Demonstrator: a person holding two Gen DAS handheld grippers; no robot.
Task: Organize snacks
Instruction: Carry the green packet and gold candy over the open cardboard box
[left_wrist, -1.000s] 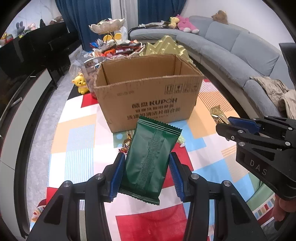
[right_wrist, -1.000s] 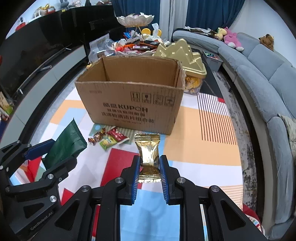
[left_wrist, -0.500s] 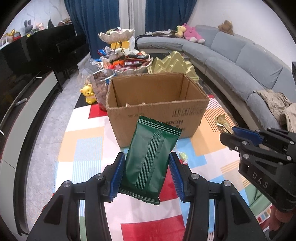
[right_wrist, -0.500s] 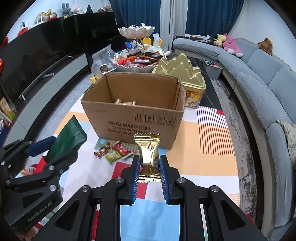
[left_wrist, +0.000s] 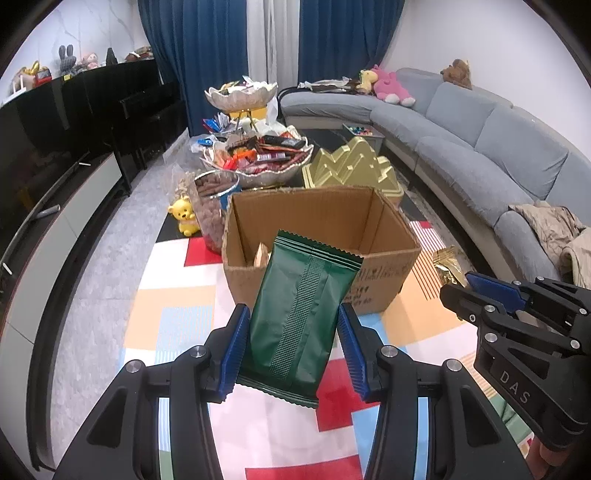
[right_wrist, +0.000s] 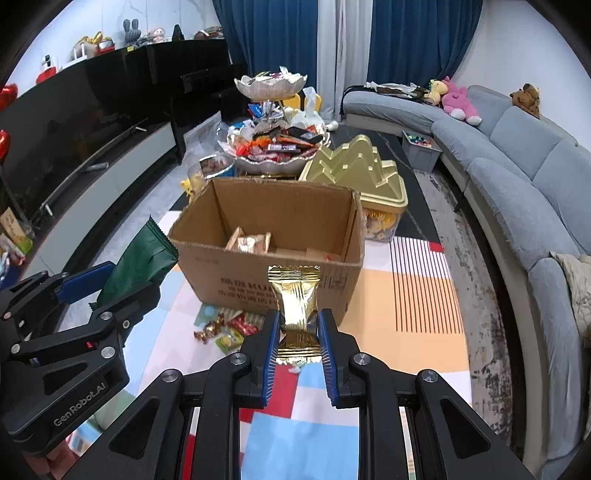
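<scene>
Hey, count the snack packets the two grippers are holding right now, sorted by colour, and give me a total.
Green packet, in the left gripper: 1
Gold packet, in the right gripper: 1
Total held: 2

Green packet (left_wrist: 301, 314) and gold packet (right_wrist: 297, 299) held before open box (right_wrist: 280, 236)
</scene>
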